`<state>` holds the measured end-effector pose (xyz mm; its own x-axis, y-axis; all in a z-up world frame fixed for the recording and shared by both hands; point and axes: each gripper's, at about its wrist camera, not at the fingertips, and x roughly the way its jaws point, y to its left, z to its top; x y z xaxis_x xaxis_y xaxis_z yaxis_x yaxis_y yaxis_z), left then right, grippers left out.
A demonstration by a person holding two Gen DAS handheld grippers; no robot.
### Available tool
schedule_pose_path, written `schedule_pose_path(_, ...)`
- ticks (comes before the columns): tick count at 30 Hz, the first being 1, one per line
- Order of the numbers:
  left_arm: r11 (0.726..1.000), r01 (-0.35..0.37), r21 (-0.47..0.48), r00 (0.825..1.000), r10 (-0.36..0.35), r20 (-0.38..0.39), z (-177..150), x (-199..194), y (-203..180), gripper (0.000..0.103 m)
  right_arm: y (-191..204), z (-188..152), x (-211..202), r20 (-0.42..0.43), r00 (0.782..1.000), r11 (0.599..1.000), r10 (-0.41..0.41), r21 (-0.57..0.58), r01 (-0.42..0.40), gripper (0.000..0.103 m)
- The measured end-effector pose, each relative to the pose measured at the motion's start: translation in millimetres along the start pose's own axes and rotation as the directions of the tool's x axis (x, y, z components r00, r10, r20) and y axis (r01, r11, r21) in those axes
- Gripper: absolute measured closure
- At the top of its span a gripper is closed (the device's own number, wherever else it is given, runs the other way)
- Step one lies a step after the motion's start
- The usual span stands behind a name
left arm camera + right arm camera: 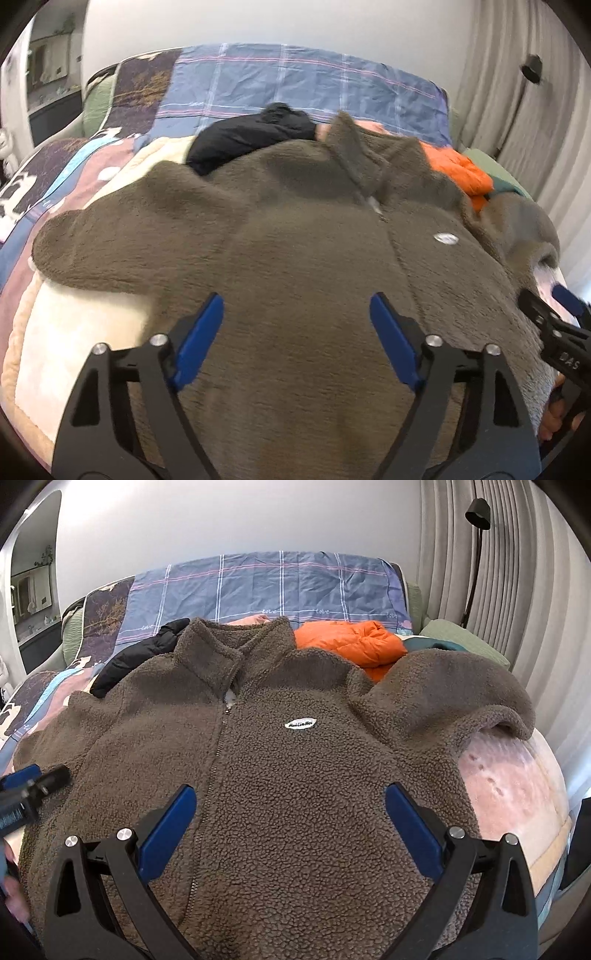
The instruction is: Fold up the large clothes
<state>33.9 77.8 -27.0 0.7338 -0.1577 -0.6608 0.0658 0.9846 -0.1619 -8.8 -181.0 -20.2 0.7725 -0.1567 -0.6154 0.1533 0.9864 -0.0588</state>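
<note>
A large brown fleece jacket (295,775) lies front up on the bed, zipped, collar at the far end, with a small white oval label (301,724) on the chest. It also fills the left wrist view (295,258). Its right sleeve (461,690) is bunched and folded over at the right. My left gripper (295,306) is open and empty above the jacket's lower left part. My right gripper (290,797) is open and empty above the lower front, and shows at the left wrist view's right edge (554,314).
A black garment (144,653) and an orange puffer jacket (354,642) lie beyond the collar. A blue plaid cover (266,587) lies at the far end. The patterned quilt (517,782) is bare at the right. A curtain and black floor lamp (476,554) stand right.
</note>
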Motion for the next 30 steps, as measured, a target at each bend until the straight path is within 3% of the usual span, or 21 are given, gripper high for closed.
schedule_pose_path(2, 0.997, -0.033, -0.072, 0.999, 0.033, 0.005, 5, 2, 29, 0.03, -4, -1, 2, -0.004, 1.0, 1.0, -0.01, 0.007, 0.01, 0.001)
schedule_pose_path(5, 0.959, -0.071, -0.274, 0.997, 0.078, 0.017, 11, 2, 101, 0.04, -10, -2, 5, -0.014, 1.0, 1.0, -0.019, 0.02, 0.019, 0.001)
schedule_pose_path(9, 0.855, -0.123, -0.504, 0.992, 0.124, -0.032, 8, 12, 203, 0.047, -12, -4, 13, -0.035, 0.999, 0.999, -0.022, 0.027, 0.023, 0.001)
schedule_pose_path(12, 0.784, -0.105, -0.612, 0.994, 0.089, -0.056, 3, 26, 261, 0.047, -12, -6, 15, -0.041, 0.999, 0.999, -0.027, 0.02, 0.028, 0.001)
schedule_pose_path(14, 0.751, -0.081, -0.655, 0.997, 0.051, -0.065, 1, 37, 283, 0.037, -12, -7, 17, -0.045, 0.999, 0.999, -0.031, 0.019, 0.032, 0.001)
schedule_pose_path(16, 0.696, -0.062, -0.715, 0.997, 0.009, -0.077, 0, 55, 302, 0.031, -14, -7, 18, -0.048, 0.998, 0.999, -0.038, 0.024, 0.039, 0.001)
schedule_pose_path(19, 0.627, -0.075, -0.775, 0.996, 0.002, -0.094, -5, 79, 326, 0.03, -17, -8, 18, -0.051, 0.997, 0.998, -0.05, 0.032, 0.052, 0.001)
schedule_pose_path(23, 0.572, -0.077, -0.816, 0.997, 0.032, -0.072, -3, 96, 346, 0.03, -25, -8, 15, -0.045, 0.996, 0.996, -0.072, 0.041, 0.074, 0.001)
schedule_pose_path(25, 0.513, -0.064, -0.856, 0.998, 0.046, -0.047, -2, 99, 357, 0.032, -29, -8, 15, -0.043, 0.996, 0.995, -0.082, 0.048, 0.084, 0.001)
schedule_pose_path(27, 0.477, -0.063, -0.876, 0.997, 0.07, -0.033, 1, 97, 363, 0.041, -33, -8, 14, -0.042, 0.995, 0.994, -0.088, 0.056, 0.091, 0.001)
schedule_pose_path(28, 0.479, -0.064, -0.876, 0.996, 0.083, -0.028, 6, 96, 364, 0.062, -35, -8, 14, -0.04, 0.995, 0.994, -0.09, 0.062, 0.093, 0.001)
schedule_pose_path(29, 0.494, -0.063, -0.867, 0.996, 0.09, -0.021, 13, 94, 361, 0.086, -37, -8, 14, -0.038, 0.995, 0.993, -0.091, 0.065, 0.094, 0.001)
schedule_pose_path(30, 0.528, -0.054, -0.848, 0.996, 0.093, -0.006, 25, 90, 355, 0.089, -38, -8, 14, -0.035, 0.995, 0.993, -0.092, 0.067, 0.095, 0.001)
